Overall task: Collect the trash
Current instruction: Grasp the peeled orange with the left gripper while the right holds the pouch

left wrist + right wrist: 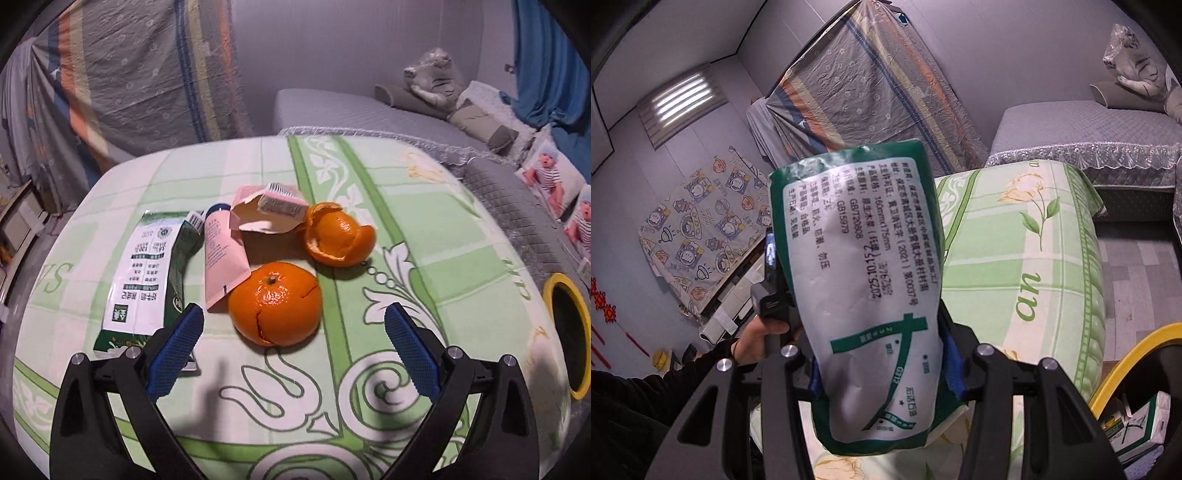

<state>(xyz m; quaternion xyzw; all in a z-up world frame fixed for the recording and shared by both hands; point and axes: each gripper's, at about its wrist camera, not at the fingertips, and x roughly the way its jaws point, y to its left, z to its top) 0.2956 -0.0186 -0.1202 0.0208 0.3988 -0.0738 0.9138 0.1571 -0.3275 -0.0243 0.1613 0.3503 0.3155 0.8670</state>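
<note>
In the left wrist view my left gripper (293,325) is open and empty, just above the table. A whole orange (275,302) lies between its blue pads. Behind it lie an orange peel (338,234), a torn pink carton (264,212), a pink tube (221,258) and a green-and-white wrapper (146,277). In the right wrist view my right gripper (884,376) is shut on a green-and-white tissue pack (864,288), held up in the air beside the table. A yellow-rimmed bin (1134,373) sits at the lower right.
The table wears a green floral cloth (369,369). The yellow-rimmed bin (569,332) stands off its right edge and holds a tissue pack (1137,432). A grey bed (351,110) with pillows lies behind. A covered object (871,85) leans on the far wall.
</note>
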